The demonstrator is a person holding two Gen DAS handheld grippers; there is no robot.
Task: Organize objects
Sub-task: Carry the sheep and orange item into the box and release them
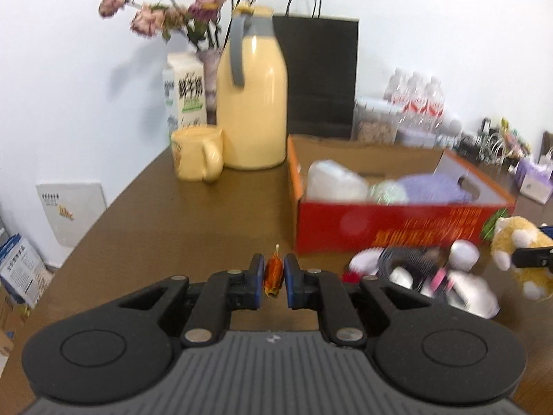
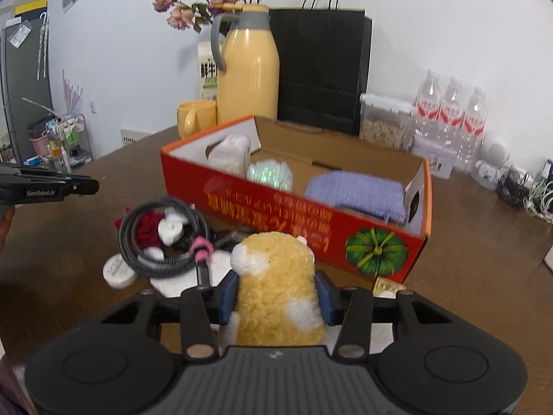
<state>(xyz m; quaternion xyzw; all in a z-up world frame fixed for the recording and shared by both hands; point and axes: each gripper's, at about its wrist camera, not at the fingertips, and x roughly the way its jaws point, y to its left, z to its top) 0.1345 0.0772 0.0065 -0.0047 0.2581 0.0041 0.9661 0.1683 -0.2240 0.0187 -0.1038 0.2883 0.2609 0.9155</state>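
Note:
My left gripper point(image 1: 274, 260) is shut on a small orange-red wrapped candy point(image 1: 273, 276), held above the brown table point(image 1: 172, 228); it also shows at the left edge of the right wrist view as the left gripper point(image 2: 91, 184). My right gripper point(image 2: 276, 278) is shut on a yellow and white plush toy point(image 2: 276, 297), its blue pads pressing both sides. The plush toy point(image 1: 518, 238) sits at the right edge of the left wrist view. The open red cardboard box point(image 2: 276, 204) behind it holds a white bundle point(image 2: 230, 155), a green item point(image 2: 269, 173) and a purple cloth point(image 2: 356, 190).
A pile lies left of the plush: a coiled black cable point(image 2: 162, 238) with a pink tie, white discs and red yarn. Behind the box stand a yellow jug point(image 2: 249, 69), yellow mug point(image 2: 193, 116), milk carton, flowers, black paper bag point(image 2: 318, 69), cereal container and water bottles point(image 2: 449, 114).

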